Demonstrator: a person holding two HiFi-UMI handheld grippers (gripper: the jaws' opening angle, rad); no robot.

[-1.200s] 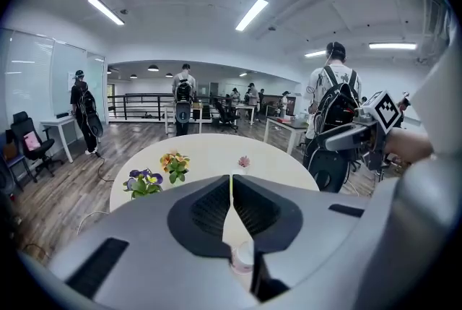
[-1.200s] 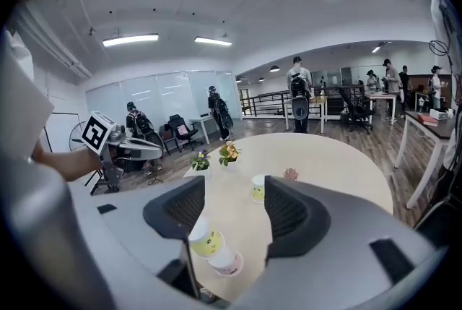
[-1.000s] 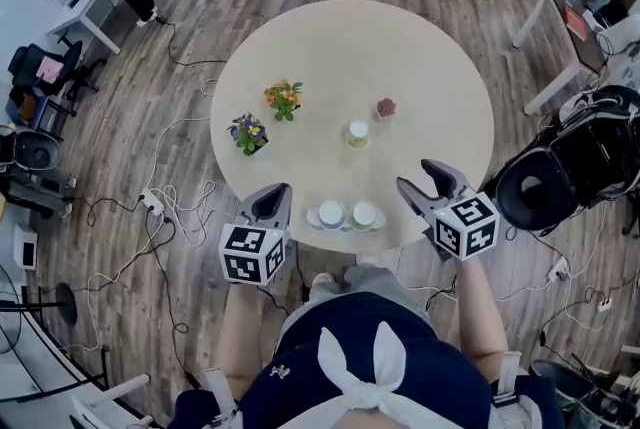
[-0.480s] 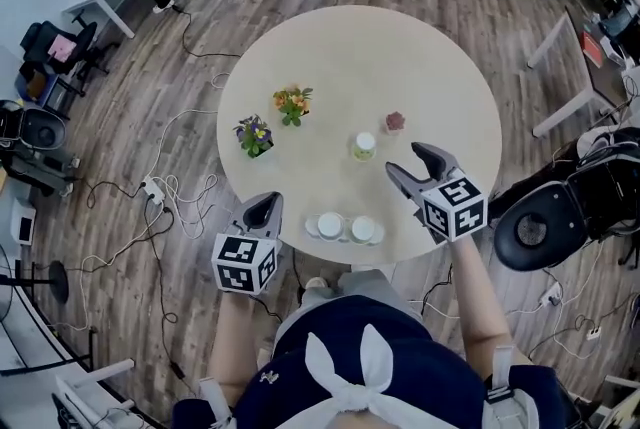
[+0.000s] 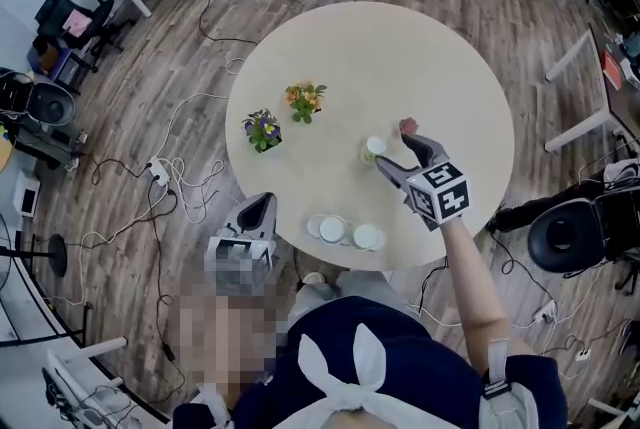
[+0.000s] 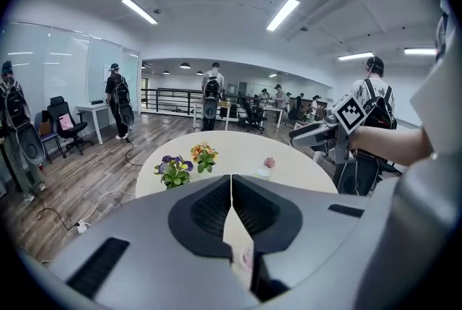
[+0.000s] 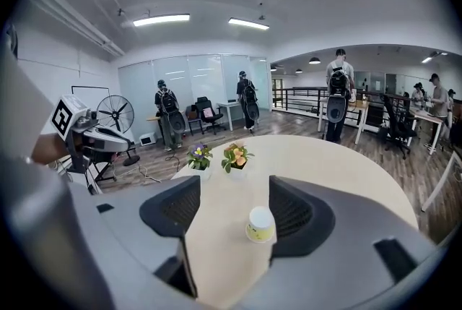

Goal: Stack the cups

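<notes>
Reach for the lone cup (image 5: pixel 374 149)
Right gripper (image 5: pixel 390 145), its jaws just opening wide, frames it between them near the table's (image 5: pixel 400 57) middle without touching, likely to carry it onto the two cups (image 5: pixel 331 229) at the near edge. Left gripper (image 5: pixel 258 209), shut and empty, hangs off that edge, out of the way.

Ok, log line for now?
left tongs: shut, empty | right tongs: just been opening, yellow-green cup between, untouched | stacking: not begun
</notes>
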